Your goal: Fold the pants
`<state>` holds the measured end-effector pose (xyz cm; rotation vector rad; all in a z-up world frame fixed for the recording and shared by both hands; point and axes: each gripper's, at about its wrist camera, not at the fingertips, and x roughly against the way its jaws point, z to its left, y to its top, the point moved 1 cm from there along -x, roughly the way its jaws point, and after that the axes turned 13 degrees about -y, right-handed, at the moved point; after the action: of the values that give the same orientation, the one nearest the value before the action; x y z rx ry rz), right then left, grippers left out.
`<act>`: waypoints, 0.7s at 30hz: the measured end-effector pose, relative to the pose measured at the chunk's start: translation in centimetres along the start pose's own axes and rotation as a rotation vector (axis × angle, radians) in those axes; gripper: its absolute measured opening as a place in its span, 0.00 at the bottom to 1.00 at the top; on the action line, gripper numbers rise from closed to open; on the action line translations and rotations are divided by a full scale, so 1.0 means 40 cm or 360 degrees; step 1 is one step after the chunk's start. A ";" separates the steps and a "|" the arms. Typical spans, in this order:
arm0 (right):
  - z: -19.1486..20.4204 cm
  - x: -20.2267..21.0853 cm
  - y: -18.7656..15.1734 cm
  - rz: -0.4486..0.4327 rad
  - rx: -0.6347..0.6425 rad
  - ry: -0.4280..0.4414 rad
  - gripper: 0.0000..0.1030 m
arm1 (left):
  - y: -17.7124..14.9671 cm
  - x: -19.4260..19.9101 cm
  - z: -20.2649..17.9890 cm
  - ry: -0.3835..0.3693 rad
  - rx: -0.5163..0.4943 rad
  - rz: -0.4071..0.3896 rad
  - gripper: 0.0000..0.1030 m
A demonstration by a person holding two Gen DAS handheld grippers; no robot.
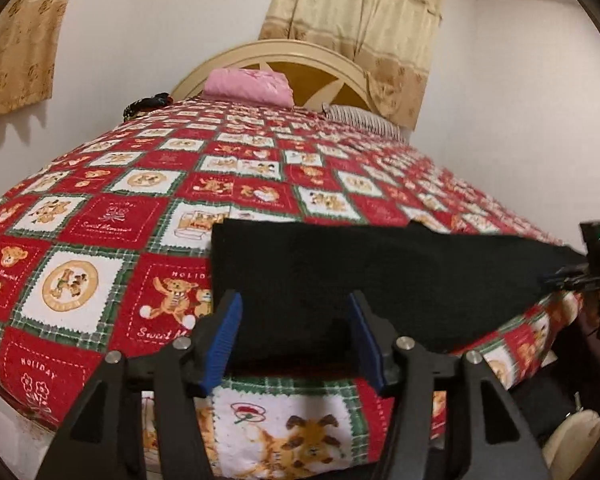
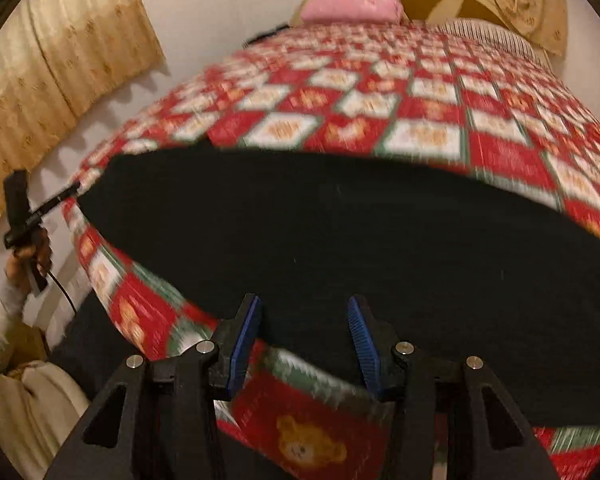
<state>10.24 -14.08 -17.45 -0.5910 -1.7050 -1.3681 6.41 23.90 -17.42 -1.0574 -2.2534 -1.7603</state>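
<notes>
We see the black pants spread along the near edge of the teddy-bear bedspread. Our left gripper and right gripper both gape wide at six o'clock, holding nothing. At twelve o'clock a pink pillow leans on the headboard; curtains hang behind.

My left gripper sits low and level, blue-padded fingers spread wide apart. My right gripper matches it, jaws parted, tilted slightly. From the right wrist view, my left hand grips its handle, pale sleeve at the wrist.
</notes>
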 end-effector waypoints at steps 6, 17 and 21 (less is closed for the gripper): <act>0.055 0.048 0.080 -0.0095 0.0099 0.0087 0.46 | 0.067 0.004 0.028 0.0002 0.0035 -0.0076 0.58; 0.281 -0.169 0.376 -0.0151 0.0404 0.0228 0.46 | 0.104 -0.090 0.089 0.0047 0.0139 0.0049 0.51; 0.299 -0.272 0.417 -0.0013 0.0338 0.0346 0.46 | 0.111 -0.125 0.105 -0.0022 0.0191 0.0142 0.29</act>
<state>25.28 3.62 -17.97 -0.3040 -1.6490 -1.1906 14.08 25.73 -17.52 -1.1304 -2.2503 -1.5675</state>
